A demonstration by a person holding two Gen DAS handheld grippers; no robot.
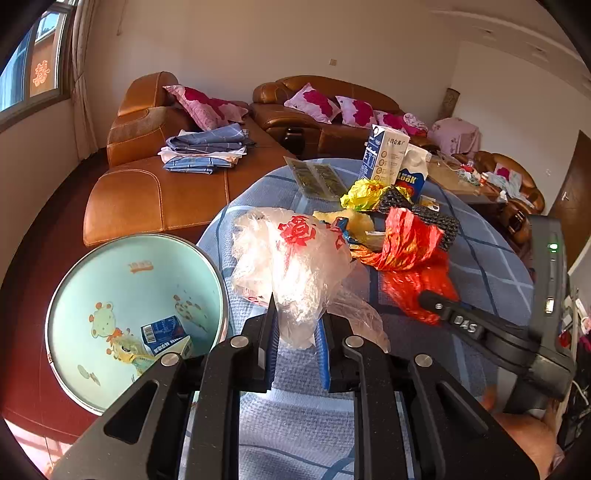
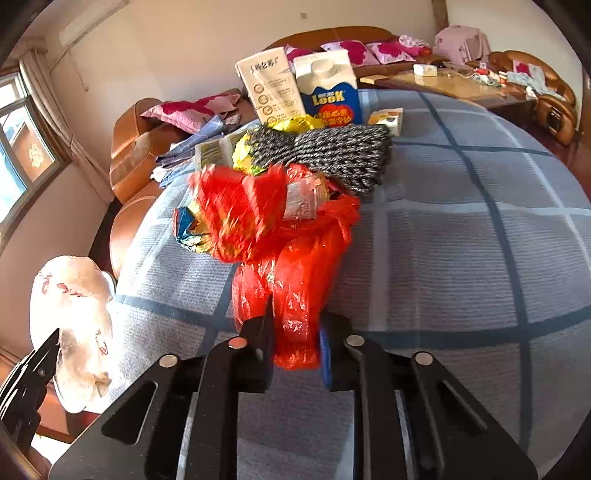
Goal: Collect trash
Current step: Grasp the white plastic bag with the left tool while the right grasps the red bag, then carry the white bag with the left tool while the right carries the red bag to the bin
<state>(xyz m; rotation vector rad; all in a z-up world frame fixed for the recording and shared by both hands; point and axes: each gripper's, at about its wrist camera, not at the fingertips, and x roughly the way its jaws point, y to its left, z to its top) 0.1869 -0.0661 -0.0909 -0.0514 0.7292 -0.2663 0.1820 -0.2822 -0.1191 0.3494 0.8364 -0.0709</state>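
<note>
Jaws pinch bags — bin [image 1: 74,280] holds a blue carton [image 1: 164,334].

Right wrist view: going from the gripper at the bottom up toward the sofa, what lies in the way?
Right gripper shut on the red plastic bag → grey-and-black twisted rope bundle → blue-and-white "Look" milk carton → brown leather sofa.

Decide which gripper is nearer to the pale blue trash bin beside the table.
Left. The left gripper, shut on the clear plastic bag, sits right beside the trash bin; the right gripper holds the red plastic bag farther over.
</note>
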